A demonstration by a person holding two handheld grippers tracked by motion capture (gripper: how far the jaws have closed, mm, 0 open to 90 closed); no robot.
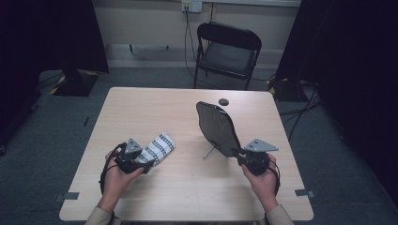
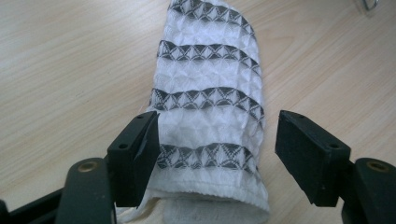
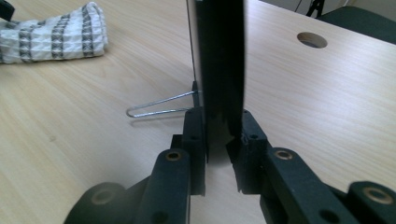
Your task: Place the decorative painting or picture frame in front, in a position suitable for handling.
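Observation:
A folded white cloth (image 1: 158, 146) with dark patterned bands lies flat on the wooden table (image 1: 155, 108), left of centre. My left gripper (image 1: 143, 164) is at its near end, jaws open on either side of the cloth (image 2: 210, 102); the left pad (image 2: 140, 149) is at the cloth's edge and the right pad (image 2: 308, 154) stands clear of it. A black oval panel (image 1: 218, 129) stands upright on a thin wire stand (image 1: 210, 152). My right gripper (image 1: 240, 154) is shut on the panel's lower edge (image 3: 217, 70), with both pads pressed against its two faces.
A round cable hole (image 1: 224, 101) is in the table near its far edge, behind the panel. A black folding chair (image 1: 228, 51) stands beyond the table. Bare tabletop lies between the two grippers and across the far left.

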